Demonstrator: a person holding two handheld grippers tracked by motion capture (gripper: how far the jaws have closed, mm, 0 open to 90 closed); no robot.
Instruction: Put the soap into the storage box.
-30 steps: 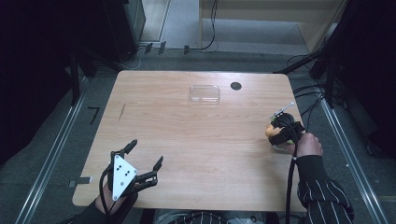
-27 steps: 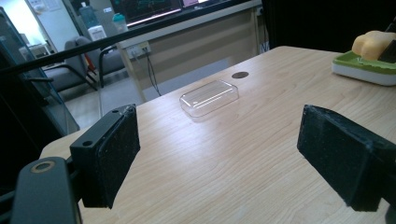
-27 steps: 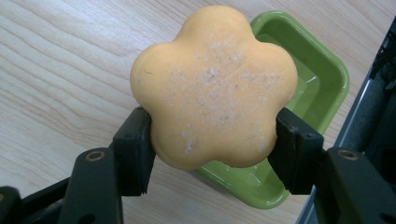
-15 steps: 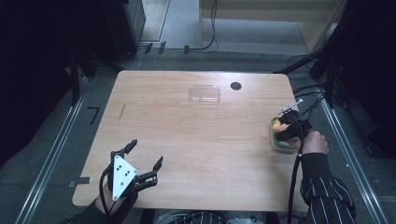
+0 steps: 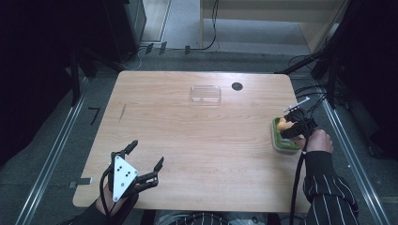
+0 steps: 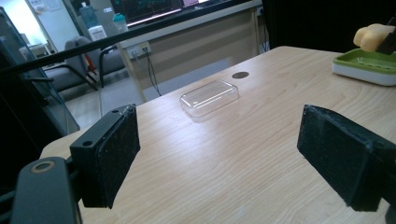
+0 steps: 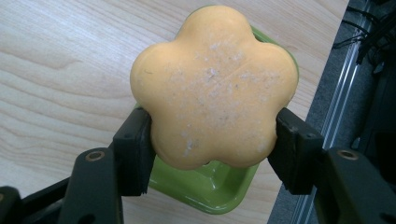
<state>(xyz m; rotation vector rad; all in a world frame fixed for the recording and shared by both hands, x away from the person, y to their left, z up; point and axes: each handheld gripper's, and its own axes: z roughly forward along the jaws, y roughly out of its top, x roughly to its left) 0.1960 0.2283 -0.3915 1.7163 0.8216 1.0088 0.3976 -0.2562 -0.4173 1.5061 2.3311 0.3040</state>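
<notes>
My right gripper (image 5: pixel 292 127) stays clamped on the orange flower-shaped soap (image 7: pixel 214 86) — since the earlier frames I've carried it toward the table's right edge, and it now hangs just above the green soap dish (image 5: pixel 281 142). My left gripper (image 5: pixel 141 164) hasn't shifted — jaws wide, holding nothing, near the front edge.

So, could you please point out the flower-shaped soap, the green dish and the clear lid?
flower-shaped soap (image 7: pixel 215 88): right gripper view, top face.
green dish (image 7: pixel 205 189): right gripper view, inner floor.
clear lid (image 5: pixel 205 93): high view, centre.
</notes>
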